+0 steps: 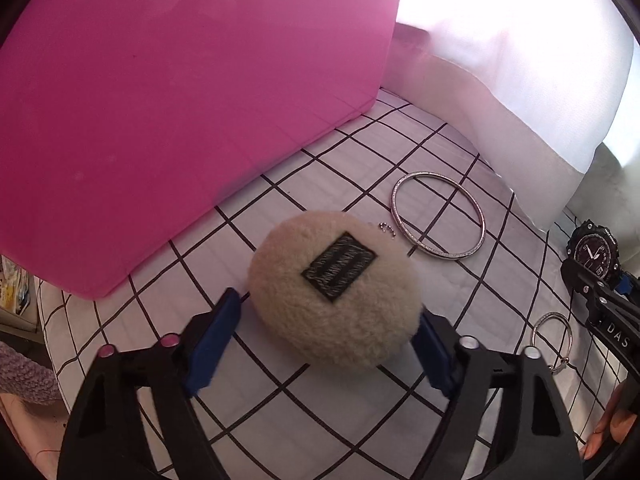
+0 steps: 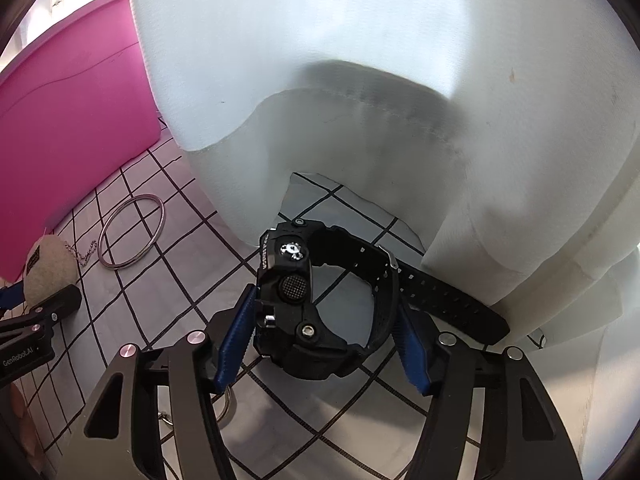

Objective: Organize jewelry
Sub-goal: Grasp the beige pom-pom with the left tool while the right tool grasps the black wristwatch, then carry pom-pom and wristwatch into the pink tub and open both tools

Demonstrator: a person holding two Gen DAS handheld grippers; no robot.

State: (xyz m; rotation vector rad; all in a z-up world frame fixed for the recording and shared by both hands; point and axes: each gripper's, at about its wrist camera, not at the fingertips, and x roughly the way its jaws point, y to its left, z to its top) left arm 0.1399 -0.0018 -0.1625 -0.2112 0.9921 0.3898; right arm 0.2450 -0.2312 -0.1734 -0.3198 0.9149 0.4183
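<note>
Two grippers work over a white sheet [image 1: 360,152] with a black grid: the left gripper [image 1: 328,336], lettered "GenRobot.AI" in the right view, has its blue ribbed pads against a fluffy cream oval pouch [image 1: 334,286] with a black woven patch, and the right gripper [image 2: 324,332] clamps a chunky black watch [image 2: 316,300] with a perforated rubber strap. Beyond the pouch lie a ball chain [image 1: 386,228] and a thin studded silver bangle [image 1: 438,215]; a small silver ring [image 1: 554,340] lies beside the right gripper, whose arm reads "DAS". Farthest stand a smooth pink box [image 1: 180,100] and white fabric [image 2: 360,80].
</note>
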